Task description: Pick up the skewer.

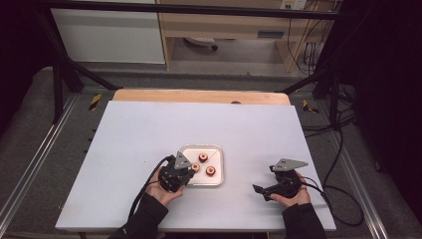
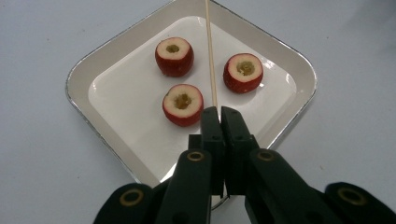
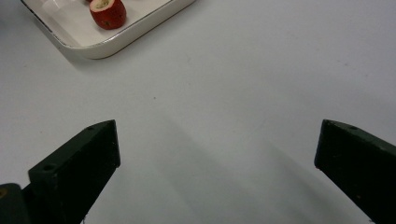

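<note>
Meanwhile left claw (image 2: 219, 112) pinches a thin skewer (image 2: 210, 51) over the tray (image 2: 107, 51); right claw (image 3: 217, 149) gapes wide

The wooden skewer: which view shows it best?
The left gripper view: the skewer runs up from the shut left gripper over the tray, between cored red fruits. The high view's left gripper shows no visible skewer.

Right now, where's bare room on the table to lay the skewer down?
Free: table left of and beyond the tray, and between tray and right gripper. Crowded: the tray with three fruit pieces, left gripper pinching the skewer.
</note>
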`<action>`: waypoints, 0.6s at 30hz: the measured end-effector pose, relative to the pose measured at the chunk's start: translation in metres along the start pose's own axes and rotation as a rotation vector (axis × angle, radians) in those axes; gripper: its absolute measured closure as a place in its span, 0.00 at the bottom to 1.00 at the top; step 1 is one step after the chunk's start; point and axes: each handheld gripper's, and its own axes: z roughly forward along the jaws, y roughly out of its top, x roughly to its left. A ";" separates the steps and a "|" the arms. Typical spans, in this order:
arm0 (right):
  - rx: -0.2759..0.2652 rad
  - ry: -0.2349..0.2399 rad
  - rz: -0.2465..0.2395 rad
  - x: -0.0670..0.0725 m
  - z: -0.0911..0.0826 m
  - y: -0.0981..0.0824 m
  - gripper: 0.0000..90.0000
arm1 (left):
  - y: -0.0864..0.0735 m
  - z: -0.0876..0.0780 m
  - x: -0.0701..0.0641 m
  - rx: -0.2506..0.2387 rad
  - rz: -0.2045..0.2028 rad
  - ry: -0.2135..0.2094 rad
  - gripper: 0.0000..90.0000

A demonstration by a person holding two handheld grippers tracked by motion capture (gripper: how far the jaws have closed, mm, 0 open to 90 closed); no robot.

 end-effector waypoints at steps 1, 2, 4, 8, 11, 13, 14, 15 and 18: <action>0.005 -0.005 -0.011 0.001 0.001 0.002 0.01 | 0.000 -0.002 0.000 0.002 0.010 -0.004 0.99; 0.006 -0.013 -0.024 0.003 0.002 0.003 0.01 | 0.000 -0.003 0.001 0.008 0.020 -0.007 0.99; 0.019 -0.031 -0.043 0.007 0.004 0.008 0.01 | 0.001 -0.007 0.002 0.013 0.035 -0.015 0.99; 0.035 -0.029 -0.103 0.018 0.006 0.018 0.01 | 0.004 -0.012 0.004 0.019 0.065 -0.028 0.99; 0.040 -0.042 -0.149 0.024 0.007 0.024 0.02 | 0.006 -0.014 0.005 0.022 0.088 -0.042 0.99; 0.047 -0.047 -0.183 0.029 0.007 0.028 0.02 | 0.008 -0.015 0.004 0.019 0.097 -0.051 0.99; 0.054 -0.054 -0.200 0.031 0.007 0.029 0.02 | 0.008 -0.015 0.004 0.020 0.104 -0.057 0.99; 0.054 -0.054 -0.200 0.031 0.007 0.029 0.02 | 0.009 -0.014 0.003 0.021 0.112 -0.061 0.99; 0.063 -0.062 -0.251 0.037 0.009 0.033 0.03 | 0.011 -0.012 0.000 0.028 0.132 -0.077 0.99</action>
